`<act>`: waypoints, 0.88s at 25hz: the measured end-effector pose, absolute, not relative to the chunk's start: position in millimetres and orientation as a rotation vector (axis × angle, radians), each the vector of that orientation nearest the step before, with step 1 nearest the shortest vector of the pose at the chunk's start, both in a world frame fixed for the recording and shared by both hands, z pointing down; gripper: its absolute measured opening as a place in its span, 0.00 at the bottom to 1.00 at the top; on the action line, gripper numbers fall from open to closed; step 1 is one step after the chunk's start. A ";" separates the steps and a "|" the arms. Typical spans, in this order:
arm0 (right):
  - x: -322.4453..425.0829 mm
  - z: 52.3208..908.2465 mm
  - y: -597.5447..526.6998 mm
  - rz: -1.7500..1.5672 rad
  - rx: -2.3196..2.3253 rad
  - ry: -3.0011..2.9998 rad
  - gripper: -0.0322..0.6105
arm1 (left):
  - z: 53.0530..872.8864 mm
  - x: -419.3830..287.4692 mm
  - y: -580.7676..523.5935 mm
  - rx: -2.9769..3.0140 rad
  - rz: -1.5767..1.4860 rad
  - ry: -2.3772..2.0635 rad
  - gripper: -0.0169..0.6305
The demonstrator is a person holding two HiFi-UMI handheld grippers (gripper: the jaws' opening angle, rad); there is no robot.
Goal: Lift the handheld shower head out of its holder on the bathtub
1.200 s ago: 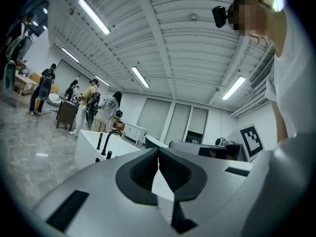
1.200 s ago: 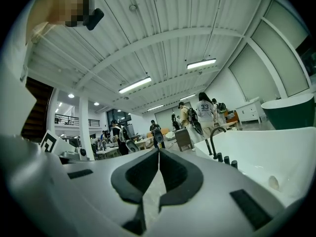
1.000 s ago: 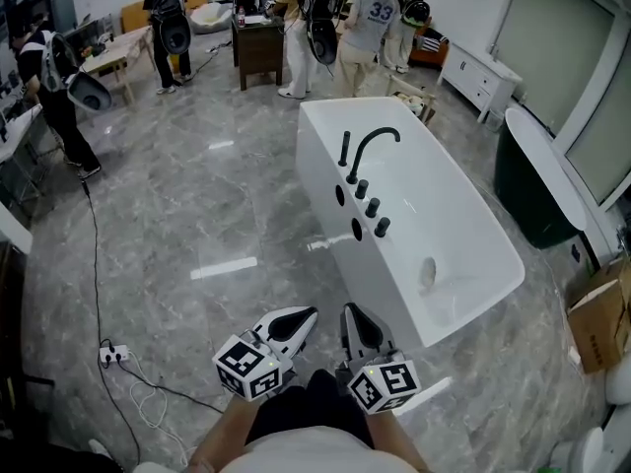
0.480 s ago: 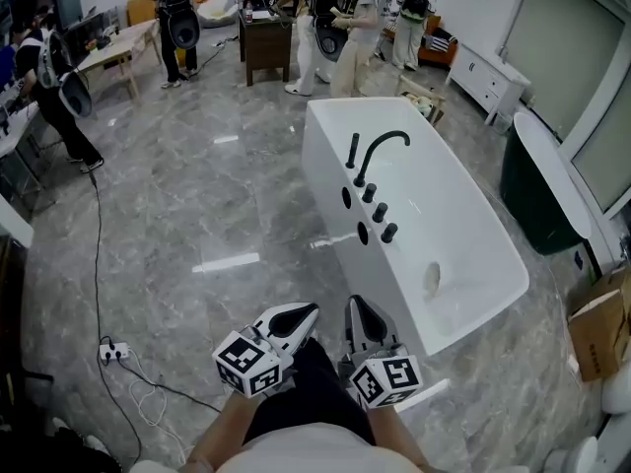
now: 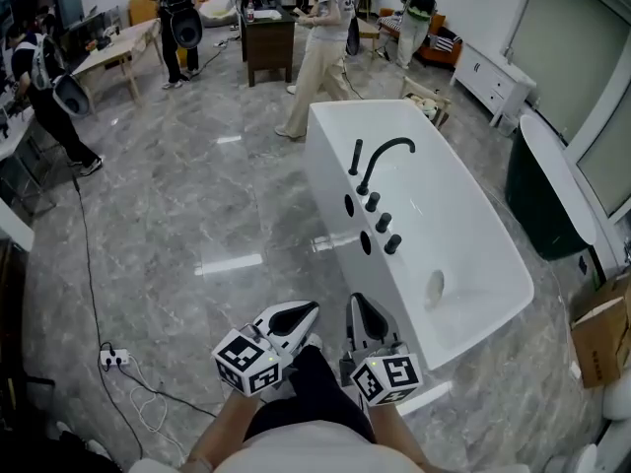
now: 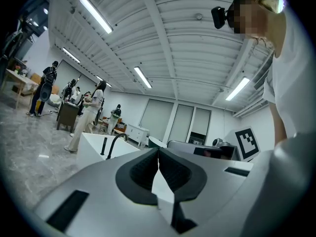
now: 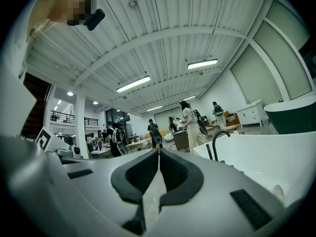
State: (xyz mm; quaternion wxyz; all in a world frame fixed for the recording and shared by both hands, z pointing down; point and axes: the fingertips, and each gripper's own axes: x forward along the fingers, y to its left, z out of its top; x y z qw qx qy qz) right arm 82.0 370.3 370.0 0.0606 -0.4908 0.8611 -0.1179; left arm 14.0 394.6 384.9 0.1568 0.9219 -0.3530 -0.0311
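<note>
The floor (image 5: 177, 205) is shiny grey stone in a big room. Closest, 2 grippers are held low by the person's body. The left gripper (image 5: 299, 313) and the right gripper (image 5: 357, 305) both have their tongs squeezed together on nothing. Ahead stands the white bathtub (image 5: 483, 318), and it looks empty inside. On its rim, past the black knobs (image 5: 383, 222) and beside the curved faucet (image 5: 386, 154), the handheld shower head (image 5: 356, 156) stands upright in its holder. It looks hard, smooth and light, so it may slip. Its thin middle is the best place to grab.
</note>
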 end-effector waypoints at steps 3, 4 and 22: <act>82.8 369.0 357.1 -0.348 -1.487 2.609 0.08 | 384.7 10.7 379.5 2.633 -0.089 -1.027 0.04; 83.2 369.4 352.3 -0.354 -1.489 2.606 0.08 | 384.3 9.5 374.4 2.631 -0.088 -1.032 0.04; 76.2 376.2 252.5 -0.389 -1.535 2.586 0.08 | 387.0 3.2 276.3 2.631 -0.066 -1.043 0.04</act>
